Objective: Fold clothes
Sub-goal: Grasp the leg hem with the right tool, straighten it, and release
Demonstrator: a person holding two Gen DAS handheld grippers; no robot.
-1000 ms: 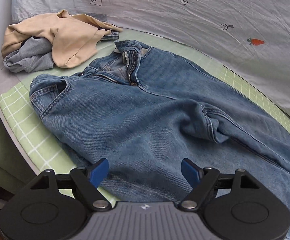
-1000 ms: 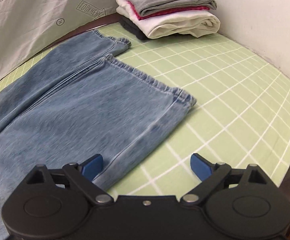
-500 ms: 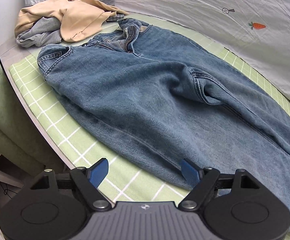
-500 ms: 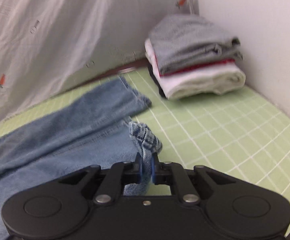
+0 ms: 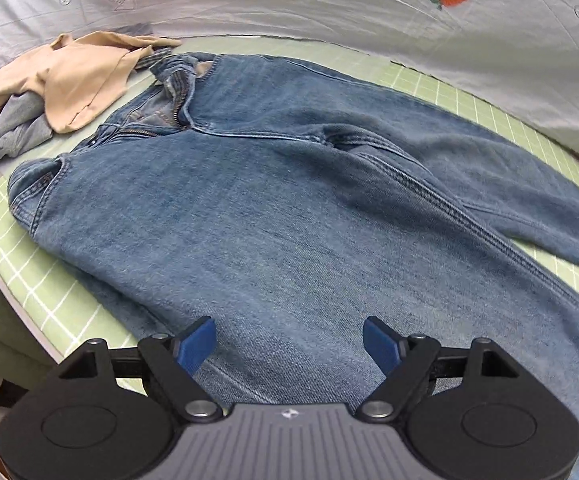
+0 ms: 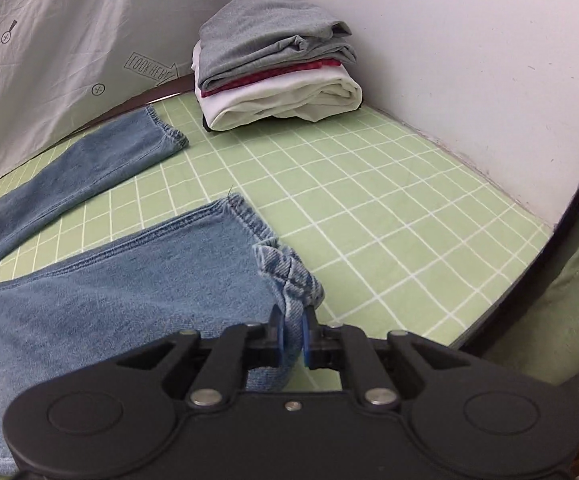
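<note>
Jeans [image 5: 289,208] sprawl on green checked cloth [image 6: 369,216] — white wall [image 6: 469,40] beside.

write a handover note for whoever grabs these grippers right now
Right gripper: shut on the near leg hem of the jeans.
Left gripper: open, above the jeans' thigh, holding nothing.
Jeans lie flat, front up, fly open, on the green mat; legs apart, far hem on the mat.
Done: folded stack in the right corner.
Left: fold the jeans, probably near leg over far leg first; then the beige and denim pile by the waistband.
</note>
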